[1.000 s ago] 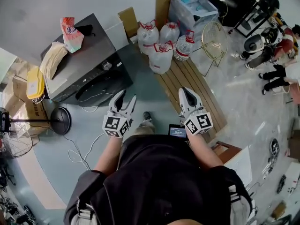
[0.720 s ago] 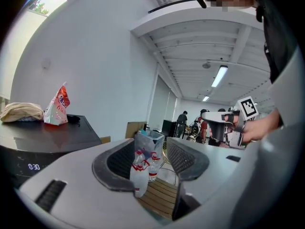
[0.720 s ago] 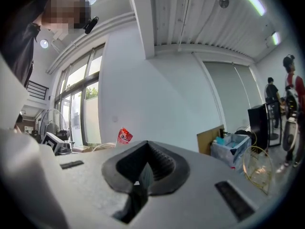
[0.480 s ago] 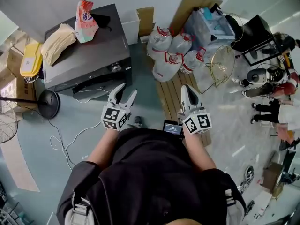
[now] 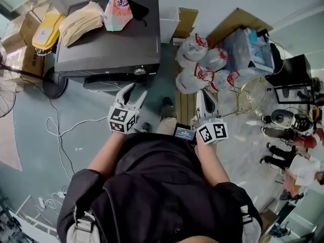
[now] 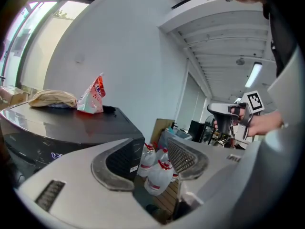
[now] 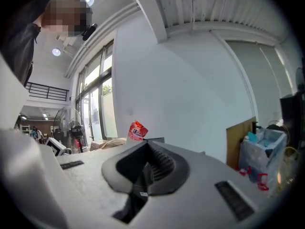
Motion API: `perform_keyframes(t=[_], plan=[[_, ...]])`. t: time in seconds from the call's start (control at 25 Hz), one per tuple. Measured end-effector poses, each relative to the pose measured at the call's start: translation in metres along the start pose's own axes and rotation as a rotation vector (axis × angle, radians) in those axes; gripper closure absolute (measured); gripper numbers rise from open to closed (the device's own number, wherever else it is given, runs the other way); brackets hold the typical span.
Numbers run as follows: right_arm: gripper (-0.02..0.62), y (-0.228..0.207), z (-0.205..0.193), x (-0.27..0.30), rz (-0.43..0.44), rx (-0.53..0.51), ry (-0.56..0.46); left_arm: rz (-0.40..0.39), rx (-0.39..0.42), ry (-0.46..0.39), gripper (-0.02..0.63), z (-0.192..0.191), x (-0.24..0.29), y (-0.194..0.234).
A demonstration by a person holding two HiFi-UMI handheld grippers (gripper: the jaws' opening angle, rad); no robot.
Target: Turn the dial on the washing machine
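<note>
The dark grey washing machine (image 5: 106,39) stands ahead of me at the top of the head view. Its small silver dial (image 5: 135,71) sits on the front panel. My left gripper (image 5: 135,92) hovers just below and in front of that dial, apart from it. Its jaws are opening and nothing is between them. In the left gripper view the left gripper (image 6: 148,163) points past the machine's right corner (image 6: 62,128) toward the water bottles. My right gripper (image 5: 203,96) is held further right over the wooden slats. In its own view the right gripper (image 7: 145,171) is shut and empty.
A red-and-white bag (image 5: 117,1) and a beige bundle (image 5: 81,19) lie on the machine's lid. Several large water bottles (image 5: 202,70) stand to the right, beside a wire guard (image 5: 251,95). A fan base (image 5: 54,85) and loose cables (image 5: 61,135) are on the floor at left.
The view has swung so that the washing machine now sits squarely ahead and nearer. Both grippers have come closer to its front, and the left jaws stand a little wider.
</note>
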State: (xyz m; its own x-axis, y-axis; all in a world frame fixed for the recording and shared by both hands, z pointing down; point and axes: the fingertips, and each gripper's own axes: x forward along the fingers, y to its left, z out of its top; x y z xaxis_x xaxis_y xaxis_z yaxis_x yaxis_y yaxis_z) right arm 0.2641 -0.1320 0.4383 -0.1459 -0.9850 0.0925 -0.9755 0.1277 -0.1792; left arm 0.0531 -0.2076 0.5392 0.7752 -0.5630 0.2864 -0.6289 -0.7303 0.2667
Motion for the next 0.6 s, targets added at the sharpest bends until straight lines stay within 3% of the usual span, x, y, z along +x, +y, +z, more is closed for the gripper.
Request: perform_keyframes(t=[0.28,0.6], plan=[[0.595,-0.021,0.006,0.086,0.196,-0.011,0.043,0.191,-0.065,0.035,0.388,-0.009,0.027,0.035],[0.595,-0.041,0.026,0.158,0.417,-0.074,0.108,0.372,-0.145,-0.015,0.377,-0.019,0.057,0.055]])
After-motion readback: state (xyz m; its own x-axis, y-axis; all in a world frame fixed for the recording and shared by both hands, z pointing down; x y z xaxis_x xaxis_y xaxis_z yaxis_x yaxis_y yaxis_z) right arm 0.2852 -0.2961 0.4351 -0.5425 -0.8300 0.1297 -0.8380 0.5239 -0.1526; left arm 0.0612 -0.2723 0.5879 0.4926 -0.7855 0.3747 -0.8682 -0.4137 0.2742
